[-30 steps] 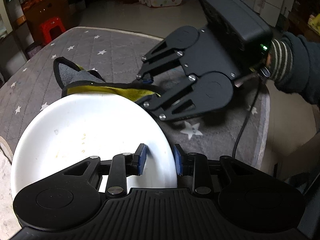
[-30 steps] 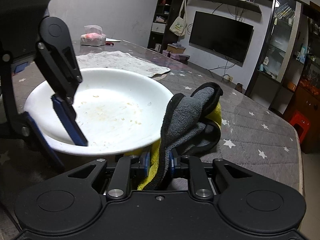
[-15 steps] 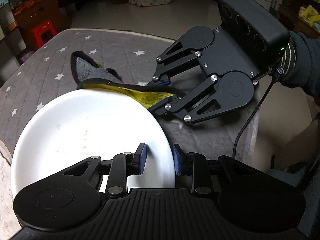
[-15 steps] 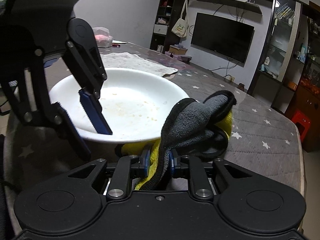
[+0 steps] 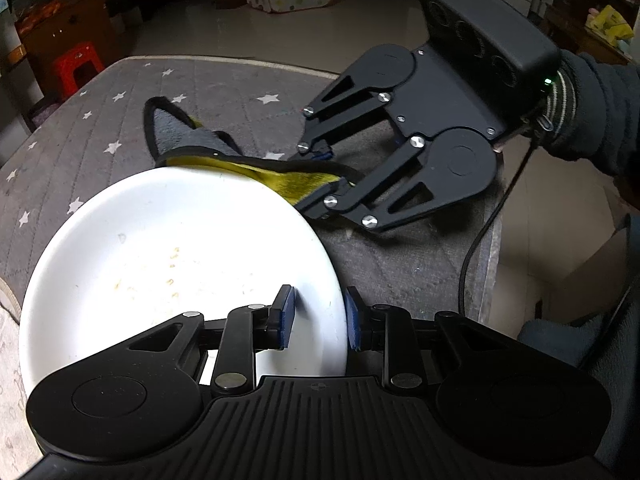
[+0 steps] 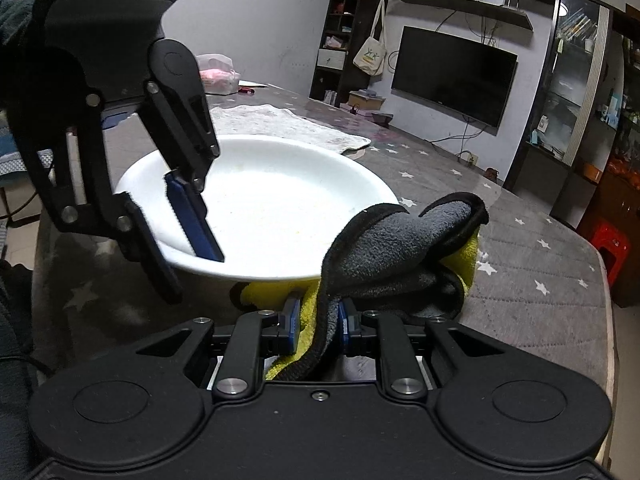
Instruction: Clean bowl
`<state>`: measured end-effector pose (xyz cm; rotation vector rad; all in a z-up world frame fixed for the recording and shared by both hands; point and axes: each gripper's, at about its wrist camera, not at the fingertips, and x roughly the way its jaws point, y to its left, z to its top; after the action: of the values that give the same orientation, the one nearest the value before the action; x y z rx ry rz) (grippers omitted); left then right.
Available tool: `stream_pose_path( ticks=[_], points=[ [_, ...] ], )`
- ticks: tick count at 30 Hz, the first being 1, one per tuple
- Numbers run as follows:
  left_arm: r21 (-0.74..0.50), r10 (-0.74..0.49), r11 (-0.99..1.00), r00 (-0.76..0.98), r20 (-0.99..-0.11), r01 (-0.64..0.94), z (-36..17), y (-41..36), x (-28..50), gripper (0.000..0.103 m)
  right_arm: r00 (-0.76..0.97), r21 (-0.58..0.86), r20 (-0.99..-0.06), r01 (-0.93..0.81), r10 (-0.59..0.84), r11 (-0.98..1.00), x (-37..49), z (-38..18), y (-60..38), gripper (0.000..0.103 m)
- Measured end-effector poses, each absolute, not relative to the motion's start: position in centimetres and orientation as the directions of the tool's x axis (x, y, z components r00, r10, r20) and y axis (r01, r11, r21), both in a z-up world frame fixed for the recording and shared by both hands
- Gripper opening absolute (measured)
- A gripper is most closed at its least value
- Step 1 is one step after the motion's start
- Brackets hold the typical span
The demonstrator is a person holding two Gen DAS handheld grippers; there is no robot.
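A white bowl with dried food specks sits on the star-patterned table cover. My left gripper is shut on its near rim, one pad inside and one outside; the right wrist view shows this gripper clamped on the bowl at the left. My right gripper is shut on a grey and yellow cloth. In the left wrist view that gripper holds the cloth against the bowl's far rim. A hand in a dark sleeve holds it.
The grey star cover ends at the table's edge, where a black cable hangs. A white lace mat and a pink tissue pack lie behind the bowl. A red stool stands on the floor.
The left pads have closed onto the bowl's rim. The bowl and the right gripper have drawn together, and the cloth's yellow edge now lies at the bowl's rim.
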<state>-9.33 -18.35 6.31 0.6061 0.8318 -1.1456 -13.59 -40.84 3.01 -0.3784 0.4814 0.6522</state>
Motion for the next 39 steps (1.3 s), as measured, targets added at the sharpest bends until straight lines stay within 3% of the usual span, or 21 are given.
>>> stream_pose_path(
  ticks=[19, 39],
  points=[
    [-0.011, -0.529, 0.332, 0.176, -0.83, 0.943, 6.1, -18.0, -9.5, 0.03, 0.7, -0.195, -0.529, -0.65, 0.479, 0.735, -8.9, 2.4, -41.7, 0.02],
    [-0.002, -0.514, 0.375, 0.206, -0.833, 0.927, 7.0, -20.3, -8.3, 0.033, 0.696, -0.178, -0.534, -0.648, 0.48, 0.741, -11.2, 2.5, -41.9, 0.02]
  ],
)
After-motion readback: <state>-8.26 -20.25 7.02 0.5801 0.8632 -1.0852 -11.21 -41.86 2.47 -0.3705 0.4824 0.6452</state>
